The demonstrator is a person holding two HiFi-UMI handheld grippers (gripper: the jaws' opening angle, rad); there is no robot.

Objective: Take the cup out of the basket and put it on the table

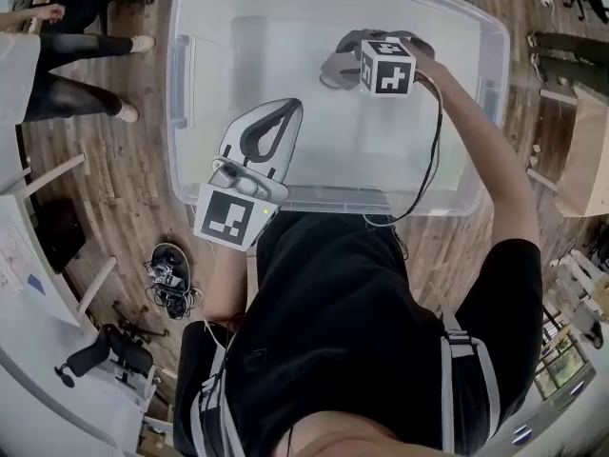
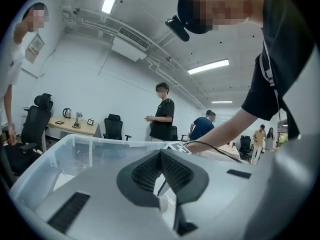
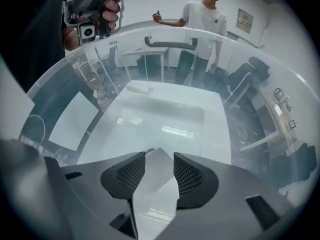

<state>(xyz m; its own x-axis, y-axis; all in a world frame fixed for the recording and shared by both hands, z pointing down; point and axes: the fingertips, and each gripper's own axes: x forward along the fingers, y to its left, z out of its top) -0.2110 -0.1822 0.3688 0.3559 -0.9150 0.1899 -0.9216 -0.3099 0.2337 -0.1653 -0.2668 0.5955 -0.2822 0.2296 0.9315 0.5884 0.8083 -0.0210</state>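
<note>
Well left of the basket (image 1: 179, 112), past a strip of wood floor: a white counter (image 1: 24, 293), possibly the drop-off spot, though cannot confirm.

Over the basket's near-left rim: the left hand-held gripper (image 1: 284, 114), clenched on nothing, pads pressed tip to tip, nose angled toward the basket's far wall.

Down the basket's middle: clear walls, pale floor, no cup in any view. Cannot say where it lies, so no long axis to read and no bearing to give from either tool.

Inside the basket, toward its far-right part: the right hand-held gripper (image 1: 333, 67), released, jaws spread with only the basket's floor showing through the gap, nose pointing down and toward the basket's left wall. Sits lower and deeper in the basket than its partner, so looks the nearer of the two to anything resting on the basket's floor.

Judged from that: calls for finding the cup first, then lining the spread jaws across its width, not along its height. Risks closing on air or knocking the basket's wall if rushed.
</note>
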